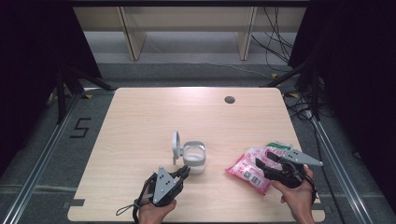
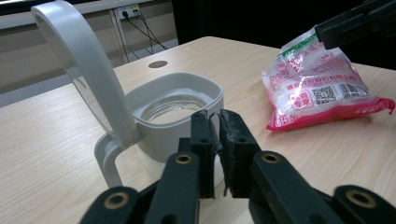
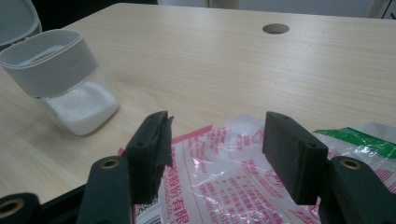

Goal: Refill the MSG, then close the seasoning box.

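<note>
L hand-held gripper (image 2: 215,122) closed, beside container (image 2: 175,109).

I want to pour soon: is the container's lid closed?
No, the lid stands flipped up beside the open mouth of the container, seen from the left gripper.

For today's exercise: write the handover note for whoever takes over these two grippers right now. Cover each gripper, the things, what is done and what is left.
Left gripper: shut, empty, just in front of the container.
Right gripper: jaws open over the pink bag, not gripping it.
Container: lid flipped up, some white powder at the bottom.
Done: container opened.
Left, probably: grip the bag and pour into the container, then close the lid.
</note>
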`<state>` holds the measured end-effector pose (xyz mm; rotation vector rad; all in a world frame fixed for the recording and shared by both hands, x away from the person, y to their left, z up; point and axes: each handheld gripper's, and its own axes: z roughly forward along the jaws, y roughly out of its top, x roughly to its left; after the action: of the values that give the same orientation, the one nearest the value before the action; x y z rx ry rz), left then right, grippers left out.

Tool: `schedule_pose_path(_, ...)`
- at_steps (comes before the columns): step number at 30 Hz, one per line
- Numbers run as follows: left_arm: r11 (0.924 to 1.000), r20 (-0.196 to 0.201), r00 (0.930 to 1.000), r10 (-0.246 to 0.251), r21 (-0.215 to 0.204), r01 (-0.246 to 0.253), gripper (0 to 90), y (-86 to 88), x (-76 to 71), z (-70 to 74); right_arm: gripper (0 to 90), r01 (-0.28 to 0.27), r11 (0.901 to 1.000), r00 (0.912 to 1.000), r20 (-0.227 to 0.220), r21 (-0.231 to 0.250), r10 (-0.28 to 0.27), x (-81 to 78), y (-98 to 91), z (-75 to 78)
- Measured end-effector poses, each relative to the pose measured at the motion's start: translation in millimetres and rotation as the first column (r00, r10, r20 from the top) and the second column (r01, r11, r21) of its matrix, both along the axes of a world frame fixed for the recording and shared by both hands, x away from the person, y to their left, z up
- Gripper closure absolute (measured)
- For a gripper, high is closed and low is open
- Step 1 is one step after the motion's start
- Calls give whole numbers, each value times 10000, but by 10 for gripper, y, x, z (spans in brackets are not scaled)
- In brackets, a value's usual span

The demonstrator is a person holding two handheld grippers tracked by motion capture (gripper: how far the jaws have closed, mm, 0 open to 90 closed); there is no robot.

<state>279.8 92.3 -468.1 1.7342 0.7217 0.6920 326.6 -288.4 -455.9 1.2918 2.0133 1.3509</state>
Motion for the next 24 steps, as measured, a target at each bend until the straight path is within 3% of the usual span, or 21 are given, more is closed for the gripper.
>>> schedule_pose_path(1, 9999, -9, 10000, -3, 169, 3, 853, 24, -1, 7, 419, 27, 10000, 9999, -109, 40, -26, -7, 4, 3)
schedule_pose_path(8, 9992, 21, 9992, 401, 53, -402, 893, 159, -4, -7, 419, 8, 9998, 10000, -12, -222, -8, 3, -26, -3)
schedule_pose_path(9, 9990, 61, 9990, 446, -38, -446, 894, 184, 1, -16, 419, 113, 9999, 9998, -141, 20, -113, -9, -11, -3)
schedule_pose_path(11, 9984, 10, 9984, 559, 96, -560, 894, 227, 0, -15, 419, 108, 9999, 9998, -186, -44, -109, -13, -19, 4)
schedule_pose_path(12, 9976, -34, 9976, 694, -78, -694, 894, 245, 2, -23, 419, 111, 9999, 9998, -180, -46, -112, -13, -19, 4)
schedule_pose_path(13, 9980, 101, 9979, 637, -27, -636, 894, 262, 22, -24, 419, 132, 9999, 9995, -288, 28, -132, -22, -14, 9)
schedule_pose_path(16, 9958, -16, 9962, 870, -269, -870, 894, 294, 42, -36, 419, 113, 9999, 9997, -208, -44, -114, -13, -17, 2)
schedule_pose_path(20, 9944, -83, 9945, 1044, -164, -1045, 894, 315, 83, -32, 420, 112, 9999, 9996, -277, 14, -112, -10, -19, -3)
schedule_pose_path(22, 9940, -178, 9940, 1077, -164, -1080, 894, 318, 97, -38, 420, -46, 9999, 10000, 82, -100, 47, 17, -41, -14)
schedule_pose_path(24, 9936, -121, 9939, 1092, -294, -1095, 894, 326, 135, -48, 420, -16, 9999, 10000, -44, -112, 16, 7, -44, -6)
